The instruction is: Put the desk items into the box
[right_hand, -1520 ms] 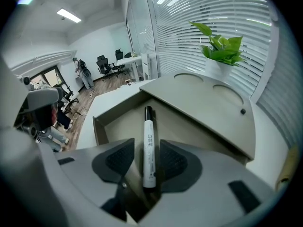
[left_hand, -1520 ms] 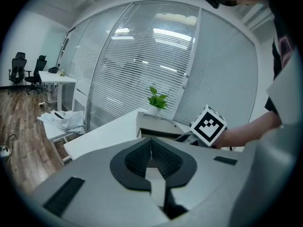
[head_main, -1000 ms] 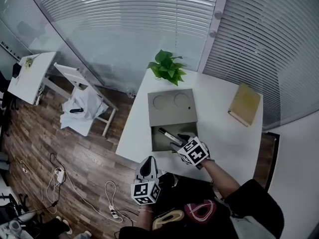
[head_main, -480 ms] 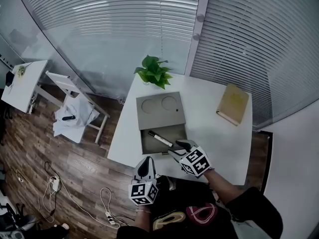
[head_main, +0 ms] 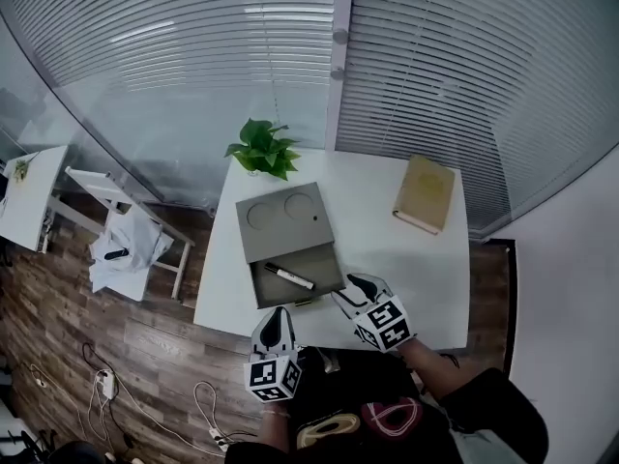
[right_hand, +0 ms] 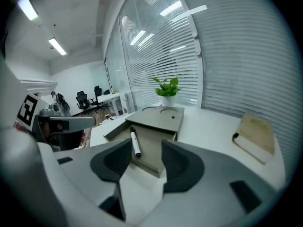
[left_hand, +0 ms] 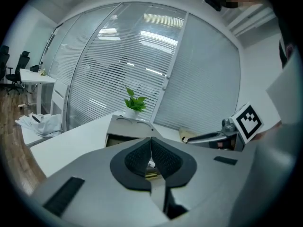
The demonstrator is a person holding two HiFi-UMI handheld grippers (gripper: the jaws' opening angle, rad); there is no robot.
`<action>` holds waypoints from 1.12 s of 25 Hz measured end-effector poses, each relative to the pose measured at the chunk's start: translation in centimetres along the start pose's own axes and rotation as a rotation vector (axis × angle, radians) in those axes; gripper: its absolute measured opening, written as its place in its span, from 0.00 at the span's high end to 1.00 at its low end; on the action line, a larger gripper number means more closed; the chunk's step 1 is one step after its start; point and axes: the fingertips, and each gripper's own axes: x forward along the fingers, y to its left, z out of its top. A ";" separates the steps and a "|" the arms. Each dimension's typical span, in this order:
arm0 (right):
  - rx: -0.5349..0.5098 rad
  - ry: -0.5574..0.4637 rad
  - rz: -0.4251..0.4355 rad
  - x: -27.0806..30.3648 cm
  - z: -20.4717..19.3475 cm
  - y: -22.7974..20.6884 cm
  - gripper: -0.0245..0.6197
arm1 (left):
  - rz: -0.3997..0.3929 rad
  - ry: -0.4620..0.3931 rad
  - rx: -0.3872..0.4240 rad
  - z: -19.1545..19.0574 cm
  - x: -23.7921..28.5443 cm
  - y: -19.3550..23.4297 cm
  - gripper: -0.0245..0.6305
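Observation:
A black-and-white marker pen (head_main: 288,276) (right_hand: 135,143) lies in the open drawer of the grey box (head_main: 284,222) (right_hand: 158,119) on the white desk (head_main: 406,259). My right gripper (head_main: 351,289) (right_hand: 146,151) hovers open and empty just off the drawer's front right corner, jaws pointing at the pen. A tan book (head_main: 424,193) (right_hand: 254,136) rests at the desk's far right. My left gripper (head_main: 274,328) (left_hand: 151,157) is shut with nothing in it, held off the desk's near edge in front of the box (left_hand: 124,127).
A potted green plant (head_main: 260,149) (right_hand: 167,89) (left_hand: 134,101) stands at the desk's back left, behind the box. Blinds over glass run behind the desk. A white chair with cloth (head_main: 126,242) and cables lie on the wooden floor to the left.
The right gripper held the pen over the drawer; it has opened, left the pen lying in the drawer, and pulled back toward me. The left gripper stayed put.

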 end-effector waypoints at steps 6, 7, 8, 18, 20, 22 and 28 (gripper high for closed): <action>0.061 -0.077 -0.091 -2.2 -0.6 -1.7 0.77 | -0.064 0.015 0.030 -0.2 1.1 -2.1 0.93; 0.068 -0.078 -0.106 -2.5 -0.8 -2.0 0.79 | -0.074 0.016 0.032 -0.2 1.2 -2.5 0.93; 0.074 -0.082 -0.123 -2.8 -1.0 -2.2 0.82 | -0.082 0.016 0.036 -0.2 1.3 -2.7 0.93; 0.118 -0.155 -0.203 -4.8 -1.0 -3.8 0.95 | -0.117 0.011 0.067 0.7 2.0 -4.1 0.93; 0.086 -0.161 -0.239 -5.2 -0.9 -4.2 0.95 | -0.117 0.009 0.059 0.7 2.1 -4.2 0.93; 0.074 -0.165 -0.260 -5.6 -1.0 -4.6 0.95 | -0.124 0.008 0.053 0.7 2.2 -4.5 0.93; 0.081 -0.174 -0.244 -5.9 -1.1 -4.6 0.95 | -0.143 0.009 0.067 0.6 2.4 -5.4 0.93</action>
